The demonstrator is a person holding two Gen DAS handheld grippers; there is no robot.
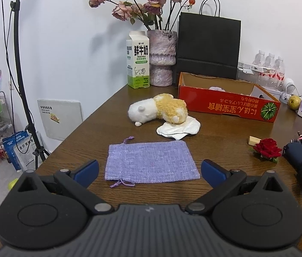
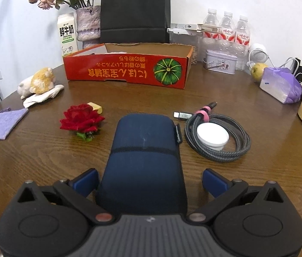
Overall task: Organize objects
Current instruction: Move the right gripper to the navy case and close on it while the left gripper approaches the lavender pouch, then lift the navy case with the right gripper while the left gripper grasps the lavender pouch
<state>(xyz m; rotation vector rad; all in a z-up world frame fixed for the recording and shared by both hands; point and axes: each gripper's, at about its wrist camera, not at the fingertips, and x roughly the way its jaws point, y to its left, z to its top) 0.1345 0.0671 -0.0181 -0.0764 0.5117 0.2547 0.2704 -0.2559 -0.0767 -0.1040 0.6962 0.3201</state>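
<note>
Straddling navy case (image 2: 144, 160), right gripper (image 2: 150, 182) fingers wide; left gripper (image 1: 150, 173) fingers wide behind lilac pouch (image 1: 151, 160).

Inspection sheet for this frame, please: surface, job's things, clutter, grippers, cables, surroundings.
Surface: brown wooden table, no spills seen.
Job's things: purple pouch lying flat; plush toy partly on a white cloth; red rose; navy case; open red box.
Clutter: milk carton, vase, black bag, bottles, tin, pear.
Grippers: left gripper open, pouch ahead; right gripper open, fingers either side of the case, not clamped.
Cables: coiled braided cable around a white puck.
Surroundings: white wall, light stand.
</note>
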